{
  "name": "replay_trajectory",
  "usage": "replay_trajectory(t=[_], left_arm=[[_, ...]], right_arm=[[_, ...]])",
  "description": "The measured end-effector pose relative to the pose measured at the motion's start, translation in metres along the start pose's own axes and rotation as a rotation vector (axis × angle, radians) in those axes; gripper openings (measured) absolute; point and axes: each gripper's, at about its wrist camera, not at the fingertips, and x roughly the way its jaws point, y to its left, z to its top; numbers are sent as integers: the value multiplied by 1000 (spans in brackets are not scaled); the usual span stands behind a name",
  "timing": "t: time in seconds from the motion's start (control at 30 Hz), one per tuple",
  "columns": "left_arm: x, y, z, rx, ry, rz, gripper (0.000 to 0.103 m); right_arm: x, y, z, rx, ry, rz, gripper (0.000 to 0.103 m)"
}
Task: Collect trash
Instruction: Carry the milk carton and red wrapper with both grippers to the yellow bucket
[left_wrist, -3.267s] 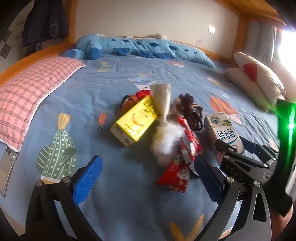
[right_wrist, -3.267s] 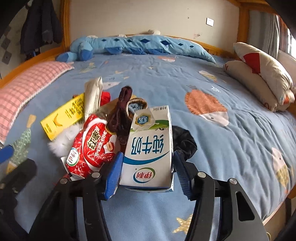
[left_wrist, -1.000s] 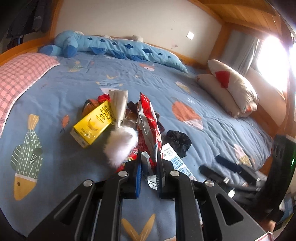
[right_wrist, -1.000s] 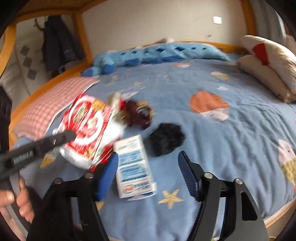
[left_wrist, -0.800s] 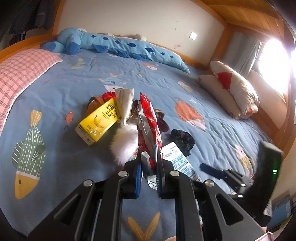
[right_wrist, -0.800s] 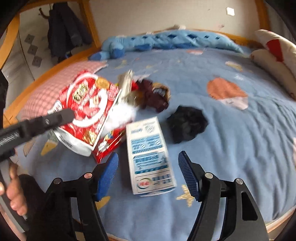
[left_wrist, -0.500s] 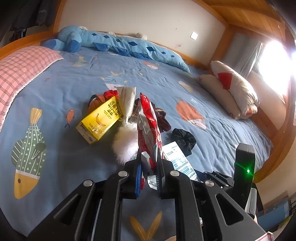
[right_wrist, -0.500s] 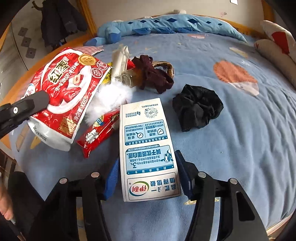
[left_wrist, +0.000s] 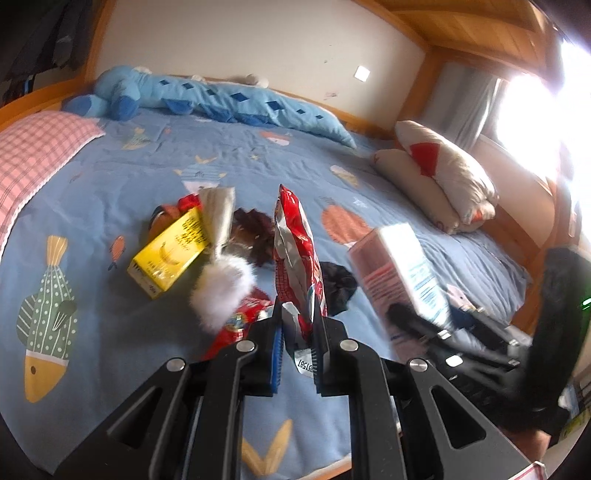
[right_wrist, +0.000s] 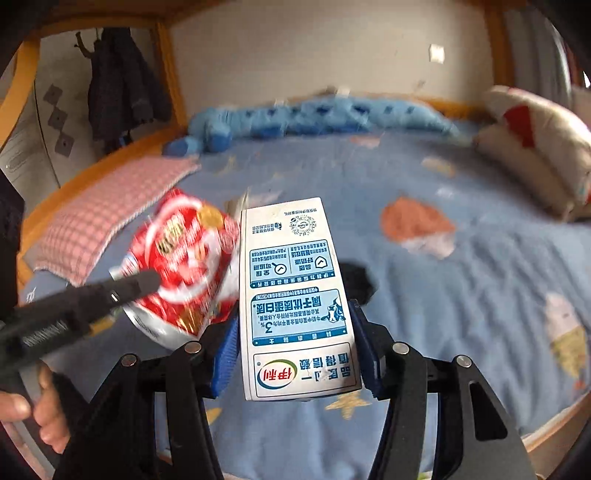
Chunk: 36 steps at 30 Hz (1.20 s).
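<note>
Fingers (right_wrist: 225, 354) pinch one milk carton (right_wrist: 295, 295), one snack bag (left_wrist: 295, 254).

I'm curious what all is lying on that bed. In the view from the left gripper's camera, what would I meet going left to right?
pink checked pillow → yellow box → white fluffy tuft → red snack bag in the left gripper → milk carton → white-and-red pillows

Window (left_wrist: 532, 96) glare at right, fisheye edges, right view perhaps motion-blurred.
</note>
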Motion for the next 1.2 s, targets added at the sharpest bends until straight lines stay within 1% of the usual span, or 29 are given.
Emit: replay_trajectory(t=[0.07, 0.23, 0.37, 0.63, 0.87, 1.0, 1.2], left_arm=[[-3, -8, 0, 15, -5, -11, 13], [-11, -31, -1, 53, -27, -37, 13], [-20, -44, -5, 69, -42, -51, 13], [-32, -61, -13, 98, -48, -61, 13], [-32, -77, -15, 128, -41, -88, 13], [-28, -90, -17, 155, -31, -107, 13], [-20, -115, -20, 194, -6, -155, 13]], right_arm=[[-21, -3, 5, -7, -47, -30, 53], [-57, -15, 8, 4, -113, -60, 53], [-72, -16, 7, 7, -143, -66, 53], [-89, -15, 1, 10, -159, -49, 53], [-102, -20, -4, 22, -169, -54, 53], [-111, -29, -8, 45, -177, -57, 53], [-128, -57, -18, 88, -186, -105, 53]])
